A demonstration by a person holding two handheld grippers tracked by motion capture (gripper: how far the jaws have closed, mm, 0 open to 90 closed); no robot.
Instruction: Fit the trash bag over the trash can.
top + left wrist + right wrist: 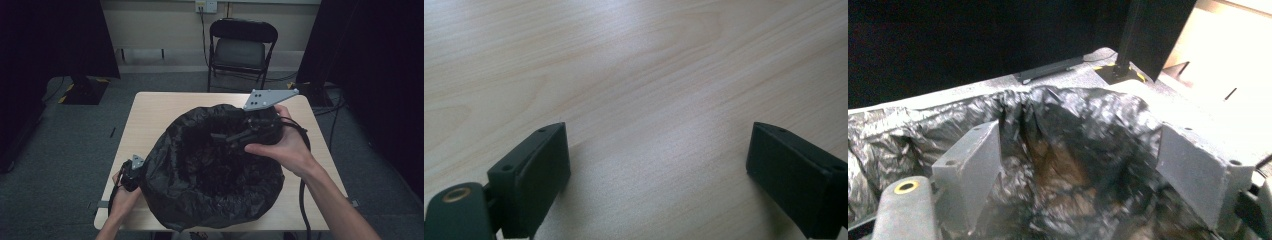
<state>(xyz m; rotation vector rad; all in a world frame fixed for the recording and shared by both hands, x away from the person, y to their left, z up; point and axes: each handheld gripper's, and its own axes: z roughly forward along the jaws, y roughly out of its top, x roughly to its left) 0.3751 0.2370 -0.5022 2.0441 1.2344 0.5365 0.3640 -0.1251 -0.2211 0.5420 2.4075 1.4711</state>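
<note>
On the bench (150,107) sits a big black bin bag (210,175), mouth open upward, taking up most of the middle. Right tongs (235,137) hang just over the bag's far right rim, pointing into the opening; in the right gripper view the jaws are spread wide with crinkled bag lining (1063,150) between them, not pinching anything as far as I can see. Left tongs (131,172) sit at the bag's near left side, right against the plastic. Their own view shows jaws wide apart over bare wood (649,100), holding nothing. No readable writing anywhere.
</note>
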